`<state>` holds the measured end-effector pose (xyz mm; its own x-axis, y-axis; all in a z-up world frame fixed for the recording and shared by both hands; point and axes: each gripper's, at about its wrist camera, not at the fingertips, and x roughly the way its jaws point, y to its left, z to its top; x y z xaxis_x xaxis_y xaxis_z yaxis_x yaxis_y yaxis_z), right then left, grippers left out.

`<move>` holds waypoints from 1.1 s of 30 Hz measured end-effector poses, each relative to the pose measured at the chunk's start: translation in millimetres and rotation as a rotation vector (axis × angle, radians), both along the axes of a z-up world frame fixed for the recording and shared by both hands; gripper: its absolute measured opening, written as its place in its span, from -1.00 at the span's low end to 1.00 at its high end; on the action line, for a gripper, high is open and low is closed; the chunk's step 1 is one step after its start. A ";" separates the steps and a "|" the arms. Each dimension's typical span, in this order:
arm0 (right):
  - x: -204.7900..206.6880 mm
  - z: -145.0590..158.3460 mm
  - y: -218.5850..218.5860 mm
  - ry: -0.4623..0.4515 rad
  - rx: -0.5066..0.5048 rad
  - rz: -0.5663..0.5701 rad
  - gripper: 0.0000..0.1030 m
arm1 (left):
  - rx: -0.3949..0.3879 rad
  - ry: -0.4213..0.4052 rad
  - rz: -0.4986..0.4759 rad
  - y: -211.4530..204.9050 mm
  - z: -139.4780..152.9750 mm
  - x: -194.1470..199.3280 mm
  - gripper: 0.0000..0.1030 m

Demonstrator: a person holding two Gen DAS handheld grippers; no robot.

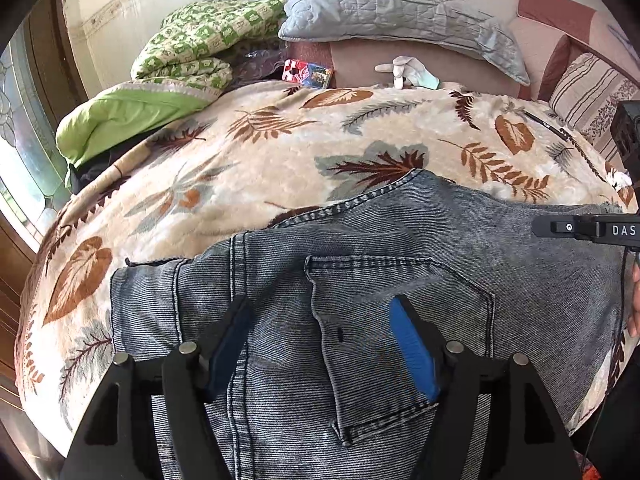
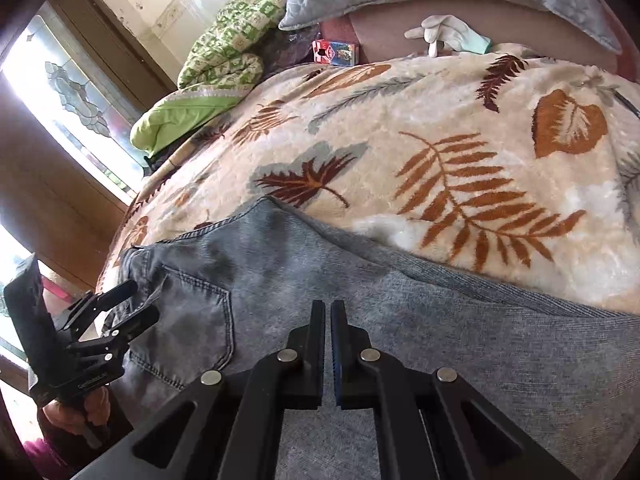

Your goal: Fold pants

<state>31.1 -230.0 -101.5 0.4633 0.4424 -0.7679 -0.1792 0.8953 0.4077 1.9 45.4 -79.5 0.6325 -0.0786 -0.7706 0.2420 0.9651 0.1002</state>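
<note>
Denim, grey-blue and faded: the pants lie flat on the leaf-patterned blanket, back pocket up, seemingly folded leg on leg already. My left gripper stands wide open over the pocket, holding nothing; my right gripper is closed and empty. Folding them across is left, I judge.

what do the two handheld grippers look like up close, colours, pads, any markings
Both are matte black with angular linkage arms, triangular cut-outs and silver round pivot pins. The left gripper has ribbed blue pads on its fingers; the right gripper shows blue along one pad edge. Its body bears white letters "DAS" and a thin black cable.
</note>
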 end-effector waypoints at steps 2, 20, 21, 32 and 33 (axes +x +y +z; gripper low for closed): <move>-5.4 -1.3 1.9 0.022 -0.019 0.014 -0.91 | 0.016 -0.005 0.003 -3.7 -0.2 0.0 0.40; -26.5 -13.0 -15.0 0.081 -0.142 -0.003 -0.91 | -0.016 0.140 0.095 -7.1 -32.4 19.7 0.82; -26.7 -13.1 -19.7 0.089 -0.130 -0.014 -0.91 | -0.006 0.142 0.085 -10.0 -33.9 18.9 0.92; -29.7 -20.9 -24.4 0.097 -0.121 -0.045 -0.90 | 0.022 0.182 0.037 -17.3 -38.9 10.5 1.00; -30.8 -20.6 -22.7 0.087 -0.135 -0.048 -0.90 | 0.021 0.180 0.034 -17.1 -39.1 10.0 1.00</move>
<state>0.2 -252.7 -122.0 0.4102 0.3118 -0.8571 -0.1044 0.9496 0.2955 11.9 28.3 -118.5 0.4862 -0.0425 -0.8728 0.2250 0.9712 0.0781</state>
